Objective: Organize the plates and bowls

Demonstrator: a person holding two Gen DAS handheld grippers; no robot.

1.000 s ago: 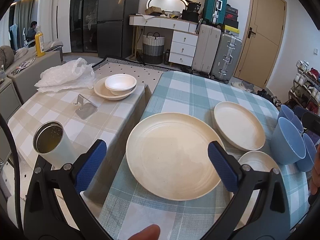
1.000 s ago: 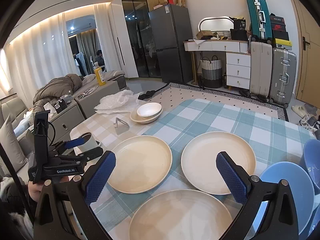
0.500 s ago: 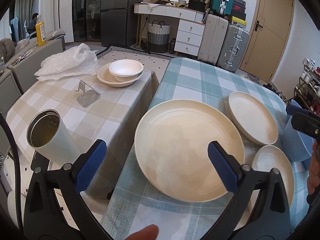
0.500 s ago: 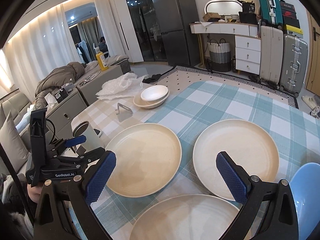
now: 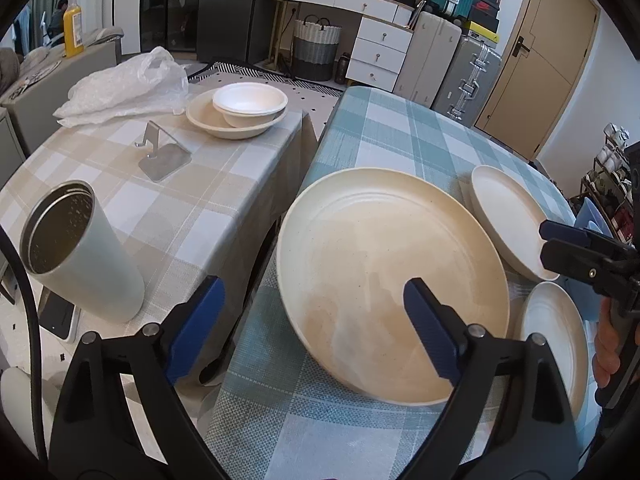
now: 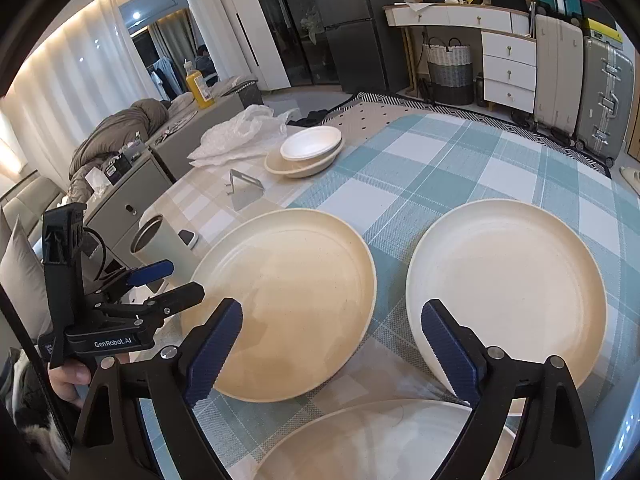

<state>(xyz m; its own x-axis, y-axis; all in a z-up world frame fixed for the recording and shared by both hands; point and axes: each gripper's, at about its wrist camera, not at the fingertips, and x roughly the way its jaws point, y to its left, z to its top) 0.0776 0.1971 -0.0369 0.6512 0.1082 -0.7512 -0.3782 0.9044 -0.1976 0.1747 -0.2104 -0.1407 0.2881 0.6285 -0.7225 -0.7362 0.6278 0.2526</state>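
Observation:
Three cream plates lie on the teal checked table. My left gripper (image 5: 312, 326) hangs over the near-left rim of the biggest plate (image 5: 392, 280); its jaws are closing and the pads touch nothing. My right gripper (image 6: 332, 350) hovers above the cloth between the left plate (image 6: 288, 300), the right plate (image 6: 508, 288) and the nearest plate (image 6: 380, 440); its jaws are closing too, on nothing. A white bowl (image 5: 248, 100) sits in a cream dish (image 5: 232, 126) on the beige table. Each gripper shows in the other's view: the right gripper (image 5: 560, 240), the left gripper (image 6: 176, 282).
A steel-lined tumbler (image 5: 80, 252), a metal stand (image 5: 164, 156) and a plastic bag (image 5: 124, 88) are on the beige table. A narrow gap (image 5: 296, 168) parts the two tables. A sliver of a blue bowl (image 5: 588, 216) shows at the right edge.
Both grippers have come down and closer to the plates, which now look larger. Both pairs of jaws have narrowed a little. The blue bowls have slid almost out of view.

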